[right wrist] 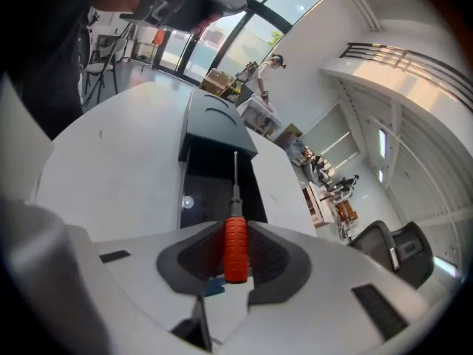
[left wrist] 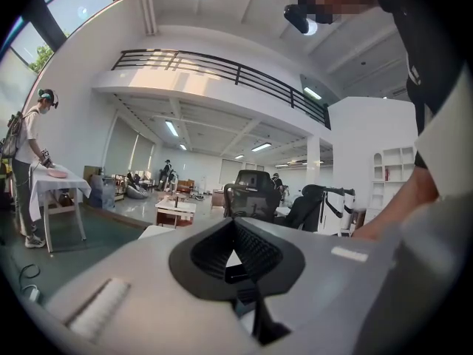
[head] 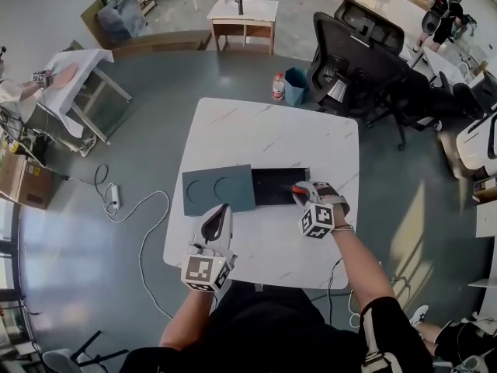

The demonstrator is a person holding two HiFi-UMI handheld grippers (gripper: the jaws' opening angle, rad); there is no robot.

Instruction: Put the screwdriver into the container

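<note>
1. The right gripper (right wrist: 235, 234) has its jaws clamped on the orange-red handle of the screwdriver (right wrist: 235, 246), with the thin metal shaft sticking out ahead of them.
2. In the head view this gripper (head: 303, 193) is at the right end of the black container (head: 273, 186), and the screwdriver (head: 298, 189) is over that end.
3. In the right gripper view the shaft points along the container (right wrist: 211, 194), over its dark inside. Whether the tip touches the bottom cannot be told.
4. A grey-green lid (head: 218, 189) lies flat on the white tabletop (head: 272, 134), against the container's left end.
5. The left gripper (head: 222, 212) is near the tabletop's front edge, just below the lid.
6. Its jaws (left wrist: 235, 234) are closed together with nothing between them.
</note>
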